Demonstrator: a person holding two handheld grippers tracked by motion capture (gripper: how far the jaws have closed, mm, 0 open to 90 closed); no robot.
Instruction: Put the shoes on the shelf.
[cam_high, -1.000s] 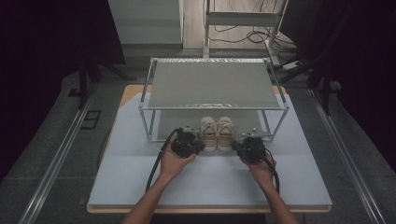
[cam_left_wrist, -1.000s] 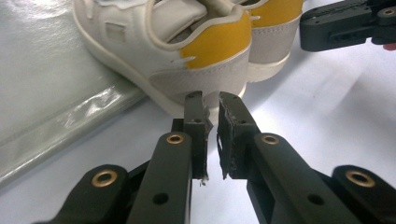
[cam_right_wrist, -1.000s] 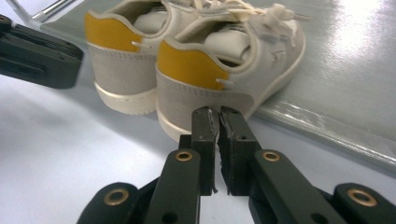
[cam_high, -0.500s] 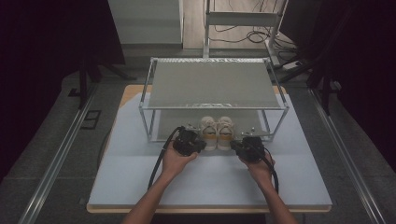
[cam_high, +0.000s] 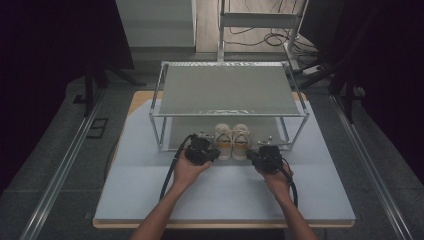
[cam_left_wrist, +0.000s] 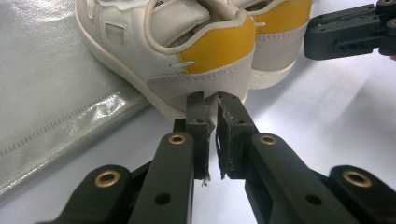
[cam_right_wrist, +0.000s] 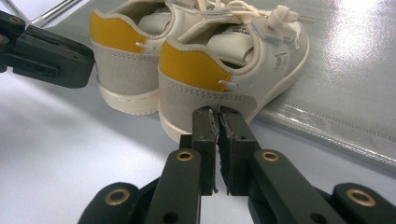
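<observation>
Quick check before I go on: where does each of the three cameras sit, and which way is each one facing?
High view: above the person's side, facing forward and down on the table and rack; forearms, both hands.
Left gripper view: on the left gripper, facing the left shoe; shut jaws.
Right gripper view: on the right gripper, facing the right shoe; shut jaws.
Shared: both shoes.
</observation>
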